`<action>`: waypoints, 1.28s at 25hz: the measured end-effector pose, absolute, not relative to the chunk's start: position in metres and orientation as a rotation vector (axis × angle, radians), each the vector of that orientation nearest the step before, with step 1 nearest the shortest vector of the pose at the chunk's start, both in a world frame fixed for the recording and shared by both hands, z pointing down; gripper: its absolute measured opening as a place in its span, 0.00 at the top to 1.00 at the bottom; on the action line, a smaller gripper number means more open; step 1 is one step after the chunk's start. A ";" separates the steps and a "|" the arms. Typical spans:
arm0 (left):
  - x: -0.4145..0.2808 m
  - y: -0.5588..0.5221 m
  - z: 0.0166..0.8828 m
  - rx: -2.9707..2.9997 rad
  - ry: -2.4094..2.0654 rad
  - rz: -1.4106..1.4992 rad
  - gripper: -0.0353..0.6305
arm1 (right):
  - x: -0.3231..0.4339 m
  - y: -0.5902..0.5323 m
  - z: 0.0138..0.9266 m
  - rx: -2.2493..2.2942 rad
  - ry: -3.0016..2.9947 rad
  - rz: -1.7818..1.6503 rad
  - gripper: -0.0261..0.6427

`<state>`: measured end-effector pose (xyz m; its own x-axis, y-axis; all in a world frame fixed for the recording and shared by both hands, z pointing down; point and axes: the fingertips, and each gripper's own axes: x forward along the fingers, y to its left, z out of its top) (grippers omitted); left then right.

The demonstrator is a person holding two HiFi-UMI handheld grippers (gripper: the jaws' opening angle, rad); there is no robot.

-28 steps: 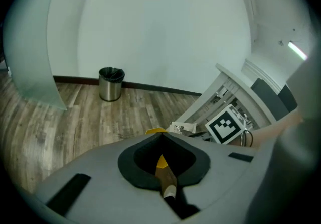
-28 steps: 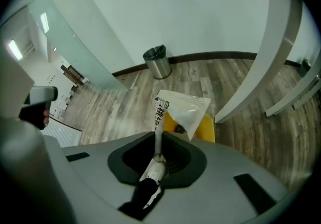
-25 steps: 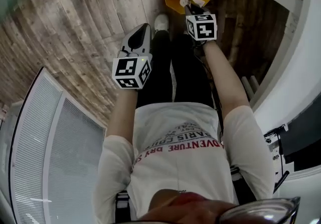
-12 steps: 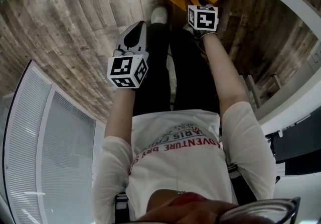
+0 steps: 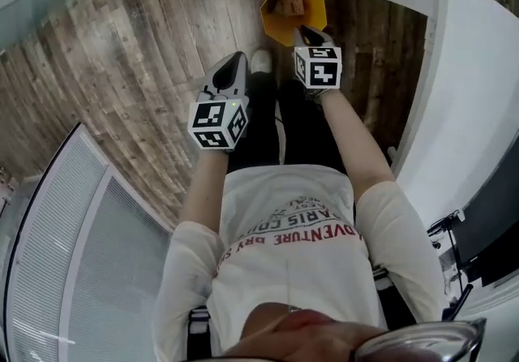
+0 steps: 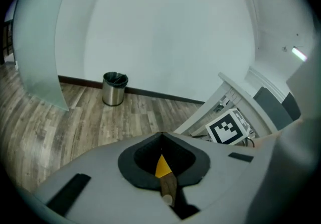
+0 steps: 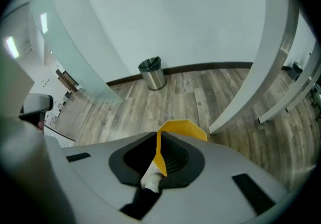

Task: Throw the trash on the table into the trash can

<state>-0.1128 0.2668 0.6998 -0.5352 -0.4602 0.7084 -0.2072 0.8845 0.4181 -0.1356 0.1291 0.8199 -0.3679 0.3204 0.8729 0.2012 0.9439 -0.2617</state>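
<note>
A yellow trash can point(image 5: 272, 18) stands on the wooden floor in front of the person's feet, with crumpled trash point(image 5: 292, 4) lying inside it. My right gripper point(image 5: 309, 31) hangs just above the can's near rim. Its jaws have just been closing and now meet with nothing between them. In the right gripper view point(image 7: 157, 135) the can point(image 7: 184, 128) shows past the joined tips. My left gripper point(image 5: 238, 58) is held to the left of the can, shut and empty. In the left gripper view, a sliver of the can point(image 6: 161, 166) shows through the slit below the tips point(image 6: 161, 137).
A curved white table point(image 5: 474, 84) runs along the right. A steel bin point(image 6: 114, 88) stands by the far wall and also shows in the right gripper view point(image 7: 152, 73), next to a frosted glass panel point(image 6: 35, 42). The person's white shoe point(image 5: 260, 60) sits beside the can.
A second ago the right gripper held a white scrap over the can. That scrap has left the jaws, which are shut again. Both grippers have lifted a little.
</note>
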 end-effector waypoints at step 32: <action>0.107 -0.218 0.292 2.261 -1.620 0.078 0.91 | 0.259 -0.268 0.319 1.368 -2.548 0.369 0.92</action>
